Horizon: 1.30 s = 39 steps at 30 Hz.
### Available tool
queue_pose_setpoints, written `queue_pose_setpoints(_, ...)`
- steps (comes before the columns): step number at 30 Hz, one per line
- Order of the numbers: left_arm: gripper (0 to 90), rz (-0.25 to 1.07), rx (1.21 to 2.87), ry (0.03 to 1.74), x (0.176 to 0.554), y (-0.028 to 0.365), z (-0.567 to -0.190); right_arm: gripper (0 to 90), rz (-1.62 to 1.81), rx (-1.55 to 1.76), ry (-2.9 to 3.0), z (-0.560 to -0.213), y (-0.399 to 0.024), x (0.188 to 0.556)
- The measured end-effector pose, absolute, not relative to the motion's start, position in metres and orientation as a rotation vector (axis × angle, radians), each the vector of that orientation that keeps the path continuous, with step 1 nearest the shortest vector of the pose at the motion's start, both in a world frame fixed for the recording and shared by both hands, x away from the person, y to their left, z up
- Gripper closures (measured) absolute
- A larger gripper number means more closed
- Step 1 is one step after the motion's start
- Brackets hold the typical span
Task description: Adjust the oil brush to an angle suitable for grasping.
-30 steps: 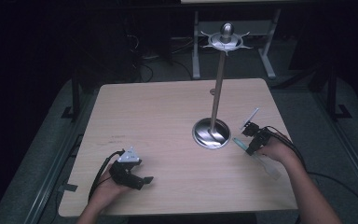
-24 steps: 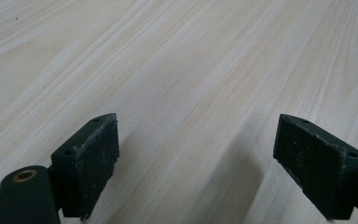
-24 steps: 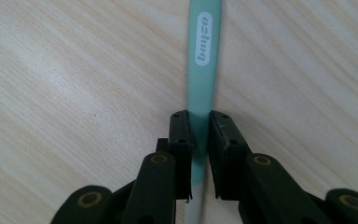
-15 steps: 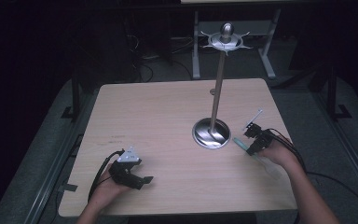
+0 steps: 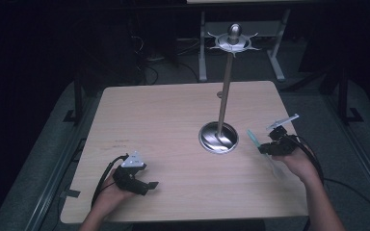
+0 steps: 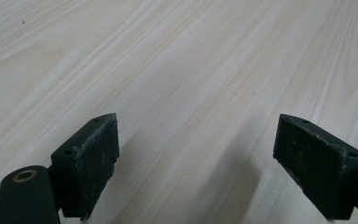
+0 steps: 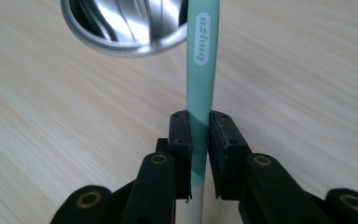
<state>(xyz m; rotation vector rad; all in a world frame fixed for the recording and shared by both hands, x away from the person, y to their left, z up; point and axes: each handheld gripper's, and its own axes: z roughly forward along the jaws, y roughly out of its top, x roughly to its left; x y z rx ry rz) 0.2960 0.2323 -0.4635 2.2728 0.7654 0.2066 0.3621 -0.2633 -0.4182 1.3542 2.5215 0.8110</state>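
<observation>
Now, step: right gripper (image 7: 198, 126) clamps slim mint-green plastic handle (image 7: 202, 70), round steel stand base (image 7: 121, 28) ahead.
Left gripper (image 6: 209, 163): jaws apart, empty.
Next: probably lift toward stand.

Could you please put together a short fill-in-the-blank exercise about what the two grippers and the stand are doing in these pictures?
1. The right gripper is shut on a mint-green ____ handle.
2. The left gripper hovers over the wooden table with its jaws ____.
3. The metal stand rests on a round ____ base.

Missing words: toothbrush; open; silver
</observation>
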Motion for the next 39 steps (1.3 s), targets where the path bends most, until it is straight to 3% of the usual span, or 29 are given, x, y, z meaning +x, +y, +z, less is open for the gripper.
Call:
queue_pose_setpoints(28, 13.8, 0.203, 2.277, 0.758, 0.297, 0.232, -0.464, 79.4, 1.438, 1.155, 2.188, -0.395, -0.289, 0.34)
queue_pose_setpoints(39, 13.7, 0.203, 2.279, 0.759, 0.297, 0.232, -0.463, 79.5, 1.498, 1.094, 2.128, -0.383, -0.288, 0.335)
